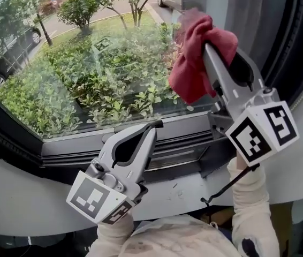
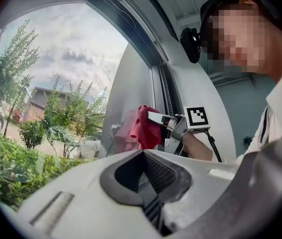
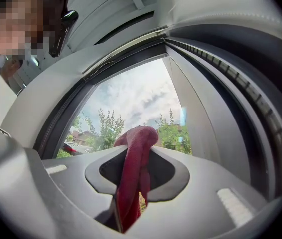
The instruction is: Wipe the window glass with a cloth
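A red cloth [image 1: 197,55] is bunched at the tip of my right gripper [image 1: 207,46], which is shut on it and holds it against the window glass [image 1: 87,63] near the right side of the frame. In the right gripper view the cloth [image 3: 133,176] hangs pinched between the jaws. From the left gripper view the cloth [image 2: 145,127] shows pressed on the pane with the right gripper behind it. My left gripper [image 1: 154,127] sits lower, over the sill, jaws closed with nothing in them.
A dark window frame [image 1: 12,138] and grey sill track [image 1: 178,143] run below the glass. Outside are shrubs [image 1: 103,84], trees and a parked car [image 1: 1,52]. A curved white wall [image 1: 23,197] lies under the sill. A grey pillar [image 1: 248,9] borders the pane's right.
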`<action>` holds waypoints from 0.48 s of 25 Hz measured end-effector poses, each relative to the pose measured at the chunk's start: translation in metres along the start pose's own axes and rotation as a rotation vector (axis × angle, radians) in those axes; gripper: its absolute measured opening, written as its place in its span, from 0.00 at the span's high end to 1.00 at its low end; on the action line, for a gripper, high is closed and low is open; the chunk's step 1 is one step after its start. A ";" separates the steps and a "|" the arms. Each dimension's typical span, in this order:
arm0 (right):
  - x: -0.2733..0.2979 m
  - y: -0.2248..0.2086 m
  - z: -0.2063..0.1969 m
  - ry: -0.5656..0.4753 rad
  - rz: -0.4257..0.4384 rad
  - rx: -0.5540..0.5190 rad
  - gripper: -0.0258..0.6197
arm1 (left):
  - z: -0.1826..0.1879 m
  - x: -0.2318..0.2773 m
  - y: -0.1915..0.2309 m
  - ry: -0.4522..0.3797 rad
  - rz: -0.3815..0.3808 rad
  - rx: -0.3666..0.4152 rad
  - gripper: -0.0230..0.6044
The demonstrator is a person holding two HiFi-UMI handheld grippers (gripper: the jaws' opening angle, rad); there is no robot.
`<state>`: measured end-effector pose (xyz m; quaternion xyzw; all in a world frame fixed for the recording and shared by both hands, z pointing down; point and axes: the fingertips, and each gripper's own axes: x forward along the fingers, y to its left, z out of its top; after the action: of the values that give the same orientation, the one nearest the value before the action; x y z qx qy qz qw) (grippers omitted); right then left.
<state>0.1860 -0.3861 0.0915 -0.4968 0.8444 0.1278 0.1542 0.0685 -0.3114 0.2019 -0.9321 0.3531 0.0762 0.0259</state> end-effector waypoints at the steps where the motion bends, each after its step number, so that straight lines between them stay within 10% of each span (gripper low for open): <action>1: -0.002 0.000 -0.007 0.008 -0.003 0.004 0.77 | -0.001 -0.001 0.002 0.002 0.002 0.002 0.96; 12: -0.001 0.033 -0.042 0.065 -0.011 0.010 0.77 | 0.019 -0.018 0.042 0.004 0.072 0.085 0.96</action>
<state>0.1522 -0.3852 0.1321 -0.5047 0.8468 0.1067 0.1297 0.0247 -0.3289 0.1868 -0.9169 0.3896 0.0602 0.0620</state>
